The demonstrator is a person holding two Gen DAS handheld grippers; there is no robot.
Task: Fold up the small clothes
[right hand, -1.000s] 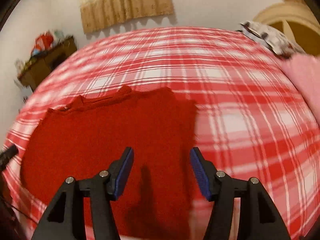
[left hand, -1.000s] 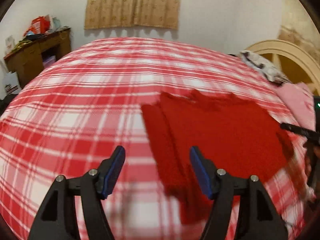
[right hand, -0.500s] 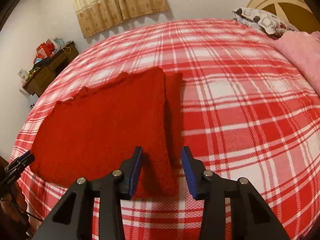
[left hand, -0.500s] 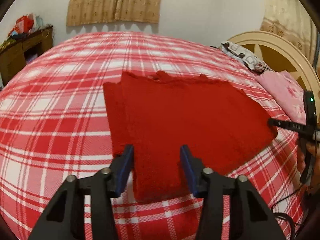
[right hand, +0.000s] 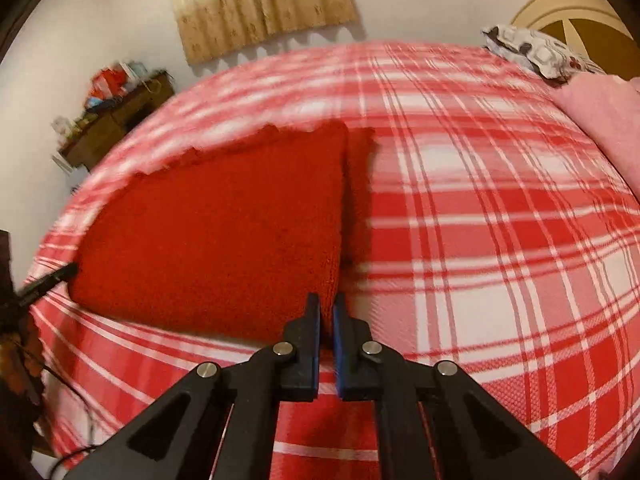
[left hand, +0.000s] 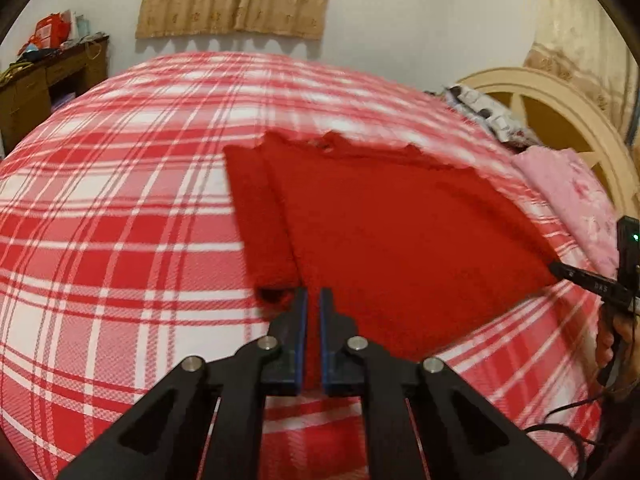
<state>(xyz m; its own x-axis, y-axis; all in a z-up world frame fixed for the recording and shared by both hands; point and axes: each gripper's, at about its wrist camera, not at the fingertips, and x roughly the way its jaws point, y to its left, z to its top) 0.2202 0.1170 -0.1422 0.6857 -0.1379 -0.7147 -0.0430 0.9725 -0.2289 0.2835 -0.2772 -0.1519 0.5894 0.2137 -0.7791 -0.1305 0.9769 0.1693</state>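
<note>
1. A red knitted sweater (left hand: 400,240) lies flat on a red-and-white plaid bedspread (left hand: 120,220), centre right in the left wrist view.
2. The left gripper (left hand: 313,300), bottom centre, is clamped on the sweater's near corner.
3. The right gripper (right hand: 326,306), bottom centre of its view, pinches the other near corner.
4. A pink blanket (left hand: 572,200) sits at the right edge.

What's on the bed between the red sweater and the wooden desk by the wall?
Only bare plaid bedspread lies between the red sweater and the wooden desk; the left wrist view shows it best.
</note>
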